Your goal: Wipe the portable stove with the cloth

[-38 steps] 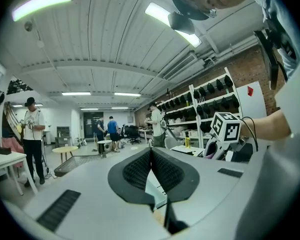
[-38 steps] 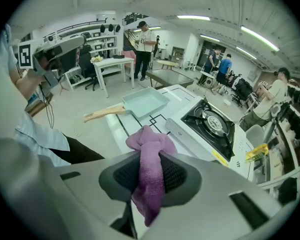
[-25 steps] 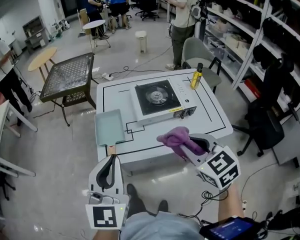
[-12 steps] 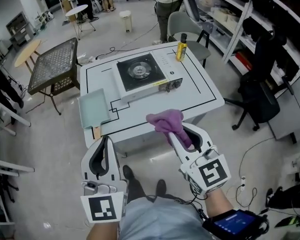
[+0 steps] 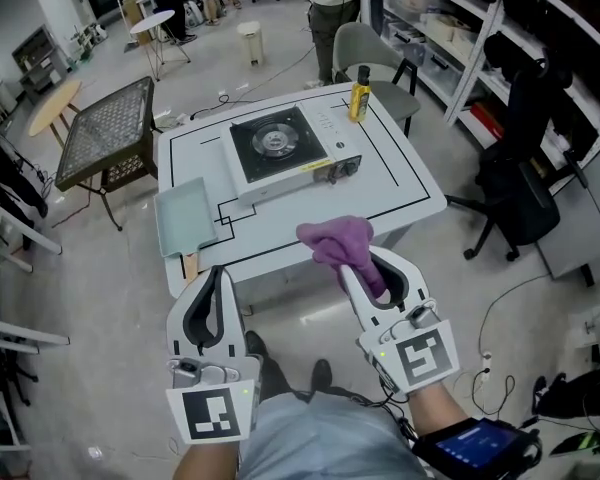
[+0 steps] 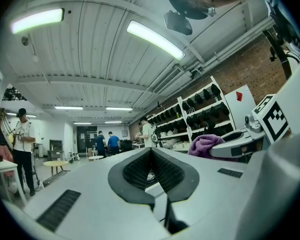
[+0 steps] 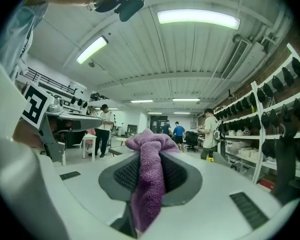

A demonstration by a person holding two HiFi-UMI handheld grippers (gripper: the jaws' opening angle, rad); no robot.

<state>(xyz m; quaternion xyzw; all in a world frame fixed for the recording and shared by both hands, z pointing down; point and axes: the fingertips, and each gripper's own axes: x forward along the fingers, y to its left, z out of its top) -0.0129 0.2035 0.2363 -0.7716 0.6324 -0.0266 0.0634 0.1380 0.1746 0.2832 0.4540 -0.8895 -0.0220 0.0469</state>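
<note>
The portable stove (image 5: 281, 151) stands on the white table (image 5: 380, 194), toward its far side, with a round burner on top. My right gripper (image 5: 365, 268) is shut on a purple cloth (image 5: 337, 242), which bunches above the jaw tips at the table's near edge; in the right gripper view the cloth (image 7: 149, 174) hangs down between the pads. My left gripper (image 5: 213, 303) is held below the table's front edge, well short of the stove; its jaws are shut with nothing between them (image 6: 151, 170).
A yellow bottle (image 5: 361, 95) stands at the table's far right corner, and a pale green tray (image 5: 185, 218) lies at its left. A mesh-topped table (image 5: 108, 130), a grey chair (image 5: 372, 60) and shelving (image 5: 500, 58) surround it. People stand far back.
The view has come closer over the table. My right gripper with the cloth rose slightly toward the table's near edge; the left gripper stays low and shut.
</note>
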